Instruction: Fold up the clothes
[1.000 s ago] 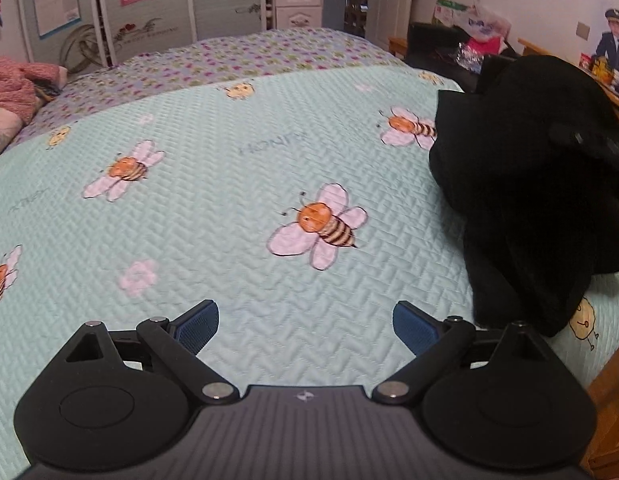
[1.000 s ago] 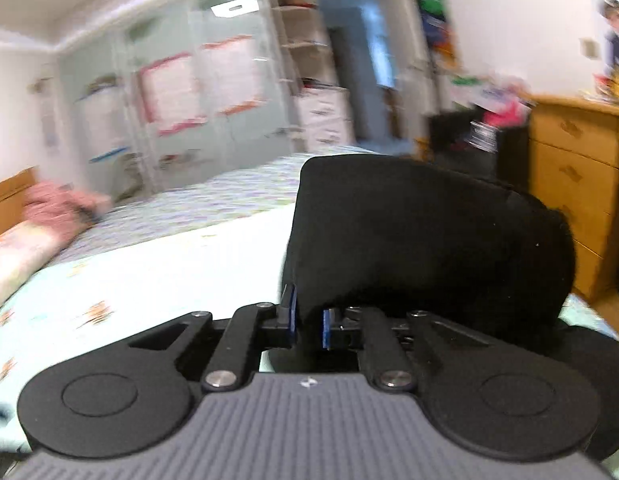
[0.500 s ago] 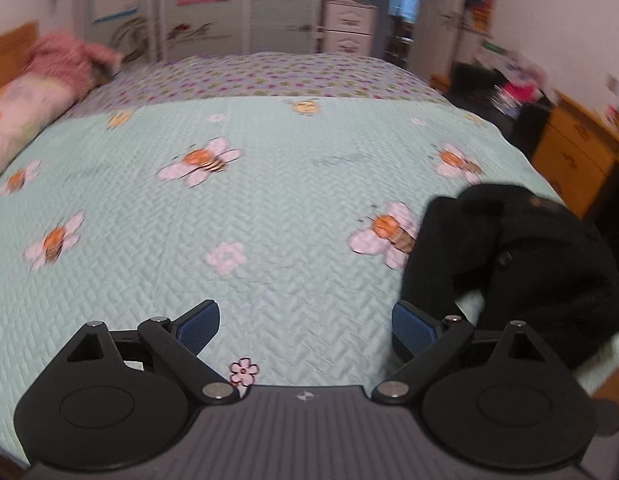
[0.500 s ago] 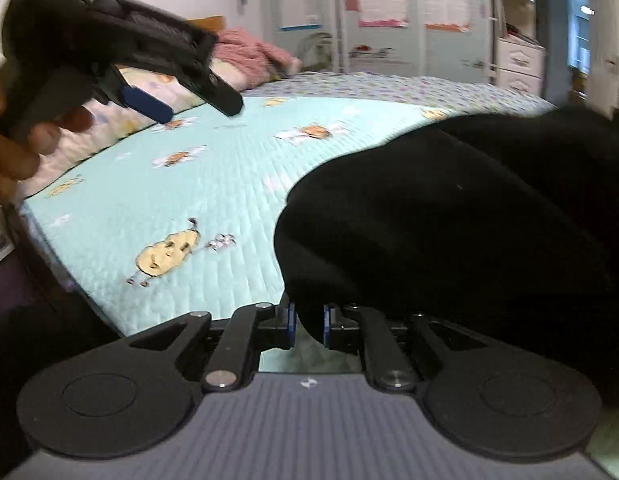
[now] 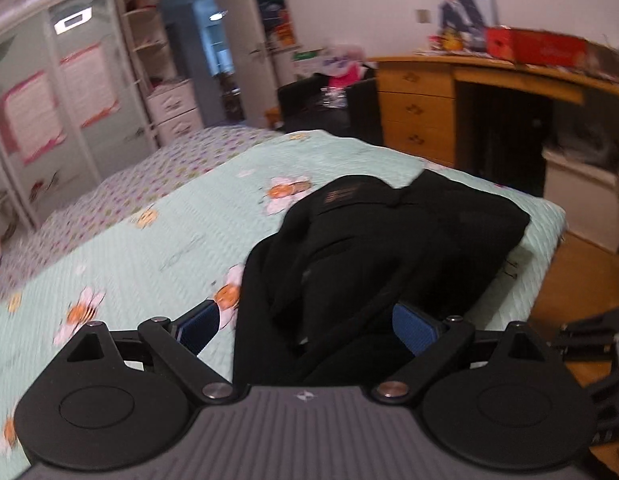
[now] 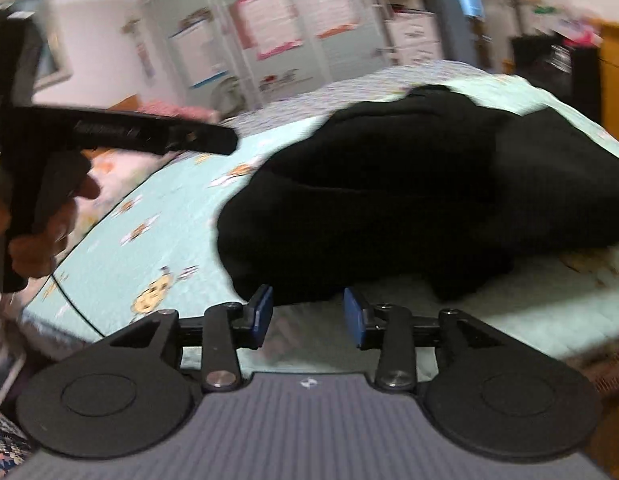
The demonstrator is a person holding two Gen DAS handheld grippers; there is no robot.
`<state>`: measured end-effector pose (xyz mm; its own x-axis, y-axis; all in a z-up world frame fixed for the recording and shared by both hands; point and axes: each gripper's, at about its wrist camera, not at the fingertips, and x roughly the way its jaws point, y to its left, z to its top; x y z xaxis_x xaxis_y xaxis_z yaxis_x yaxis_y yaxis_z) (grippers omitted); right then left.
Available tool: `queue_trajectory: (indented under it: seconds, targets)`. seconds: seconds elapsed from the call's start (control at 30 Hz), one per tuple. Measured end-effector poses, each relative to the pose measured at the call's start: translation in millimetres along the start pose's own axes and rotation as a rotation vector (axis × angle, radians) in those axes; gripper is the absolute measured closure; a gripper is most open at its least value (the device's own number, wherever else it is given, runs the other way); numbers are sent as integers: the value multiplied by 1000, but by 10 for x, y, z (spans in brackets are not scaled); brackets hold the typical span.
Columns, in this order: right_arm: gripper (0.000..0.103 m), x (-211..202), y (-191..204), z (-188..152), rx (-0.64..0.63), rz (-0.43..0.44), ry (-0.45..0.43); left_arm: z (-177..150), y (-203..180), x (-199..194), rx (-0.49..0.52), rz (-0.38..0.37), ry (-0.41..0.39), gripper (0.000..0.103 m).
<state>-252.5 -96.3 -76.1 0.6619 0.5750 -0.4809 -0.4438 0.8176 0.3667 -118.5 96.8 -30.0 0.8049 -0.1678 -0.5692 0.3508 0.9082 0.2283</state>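
Garment, black, prob. a jacket or hoodie w/ a label patch near its far edge, lies in a crumpled heap on the near right corner of the bed, on the mint bee-print quilt. Sits close to the bed edge, so both tools can reach it w/o leaning over.

Right tool: jaws have just been opening; now partly apart, blue pads clear of the cloth, nothing between them. Heap's near hem sits just beyond the tips, so it reads as let go onto the bed to be spread out.

Left tool: jaws wide, garment's near folds between and under the pads, but pads not pressing, so no grip yet. Aimed down at the heap, likely to take an edge for flattening. In the right wrist view a hand holds it at far left, above the quilt.

Fold not begun; garment still bunched.
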Motion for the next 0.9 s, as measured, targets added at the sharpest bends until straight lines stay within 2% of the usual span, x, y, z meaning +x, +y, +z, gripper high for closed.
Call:
queue_trajectory:
  seconds: [0.2, 0.33, 0.4, 0.43, 0.47, 0.57, 0.63, 0.7, 0.73, 0.8, 0.9]
  targets:
    - [60, 304, -347, -31, 83, -82, -39, -26, -192, 309, 112, -109, 54, 6]
    - [52, 439, -541, -95, 135, -118, -56, -28, -330, 625, 179, -77, 99, 13]
    - [52, 467, -574, -153, 166, -142, -65, -34, -355, 723, 183, -69, 113, 38]
    - [51, 426, -643, -173, 179, -149, -71, -37, -367, 772, 185, -64, 119, 67]
    - [51, 409, -706, -194, 192, -160, -79, -33, -371, 820, 181, -55, 124, 72]
    - [51, 371, -917, -191, 223, -225, -86, 69, -274, 948, 105, 33, 121, 80]
    - [51, 335, -1221, -106, 236, -286, -94, 154, -50, 926, 24, 161, 97, 83]
    - [47, 386, -1430, -13, 304, -333, -106, 209, 224, 892, -68, 286, 79, 86]
    - [41, 425, -1573, 46, 364, -331, -110, 200, 400, 884, -127, 306, 89, 86]
    - [39, 507, -1820, 191, 484, -307, -116, 149, 673, 899, -209, 302, 119, 86]
    - [36, 800, -2060, 415, 590, -274, -101, 46, 815, 926, -234, 271, 153, 86]
